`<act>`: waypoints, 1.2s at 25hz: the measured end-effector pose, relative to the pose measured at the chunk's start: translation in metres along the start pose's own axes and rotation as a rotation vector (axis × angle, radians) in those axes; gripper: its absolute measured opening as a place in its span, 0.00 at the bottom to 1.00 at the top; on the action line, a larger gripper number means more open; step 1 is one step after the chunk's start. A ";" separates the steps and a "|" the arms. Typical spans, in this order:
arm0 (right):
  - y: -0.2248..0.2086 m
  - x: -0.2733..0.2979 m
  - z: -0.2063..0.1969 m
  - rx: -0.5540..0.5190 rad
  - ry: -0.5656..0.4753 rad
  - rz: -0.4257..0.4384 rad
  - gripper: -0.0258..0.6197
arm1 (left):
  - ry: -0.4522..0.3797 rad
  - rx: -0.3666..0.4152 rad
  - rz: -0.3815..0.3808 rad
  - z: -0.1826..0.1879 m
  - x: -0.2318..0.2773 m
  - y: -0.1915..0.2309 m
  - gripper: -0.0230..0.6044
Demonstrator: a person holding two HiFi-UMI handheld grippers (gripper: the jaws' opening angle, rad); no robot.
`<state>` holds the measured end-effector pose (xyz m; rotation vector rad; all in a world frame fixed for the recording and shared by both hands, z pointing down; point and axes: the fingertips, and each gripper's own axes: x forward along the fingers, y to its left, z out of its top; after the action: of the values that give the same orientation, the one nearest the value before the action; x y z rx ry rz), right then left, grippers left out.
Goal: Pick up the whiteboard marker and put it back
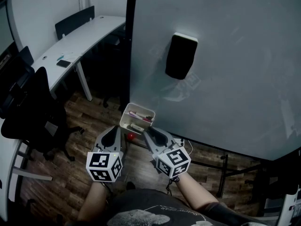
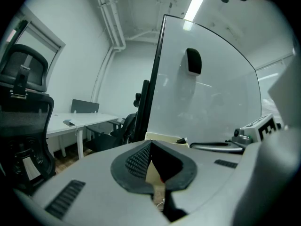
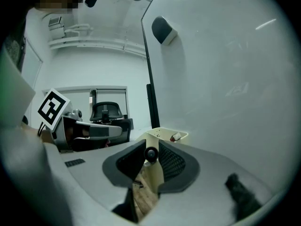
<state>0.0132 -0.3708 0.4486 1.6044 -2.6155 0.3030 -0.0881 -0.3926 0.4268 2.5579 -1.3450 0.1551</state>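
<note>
A dark whiteboard marker (image 3: 151,154) shows end-on between the pads of my right gripper (image 3: 149,150), which is shut on it. That gripper (image 1: 146,131) is held just short of the cream marker tray (image 1: 126,121) at the foot of the whiteboard (image 1: 225,79). The tray (image 3: 159,133) holds other markers, one with a red cap (image 3: 176,136). My left gripper (image 1: 114,128) stays beside the right one, to the left of the tray (image 2: 162,138). Its jaws (image 2: 150,144) meet at the tips with nothing between them. In the head view the held marker is hidden by the jaws.
A black eraser (image 1: 181,55) sticks to the whiteboard above the tray. A white desk (image 1: 75,46) with a phone (image 1: 63,63) runs along the left wall. A black office chair (image 1: 33,112) stands at the left. A small red thing (image 1: 130,136) lies on the wooden floor below the tray.
</note>
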 end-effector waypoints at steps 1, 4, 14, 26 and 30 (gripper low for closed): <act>0.001 0.000 0.000 -0.004 0.002 0.007 0.17 | 0.000 0.000 0.002 0.000 -0.001 -0.001 0.06; 0.004 -0.003 0.000 -0.004 -0.006 0.016 0.17 | -0.002 0.000 0.009 -0.001 -0.002 -0.003 0.06; 0.002 -0.036 0.026 0.009 -0.083 0.021 0.17 | -0.026 0.012 0.039 0.006 -0.018 -0.019 0.06; -0.002 -0.115 0.031 0.011 -0.124 0.016 0.17 | -0.051 0.022 0.086 -0.001 -0.067 -0.074 0.06; 0.000 -0.151 0.022 0.022 -0.120 0.018 0.17 | -0.047 0.025 0.094 -0.013 -0.090 -0.104 0.06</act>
<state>0.0827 -0.2430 0.4044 1.6572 -2.7247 0.2440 -0.0539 -0.2605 0.4034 2.5343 -1.4905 0.1300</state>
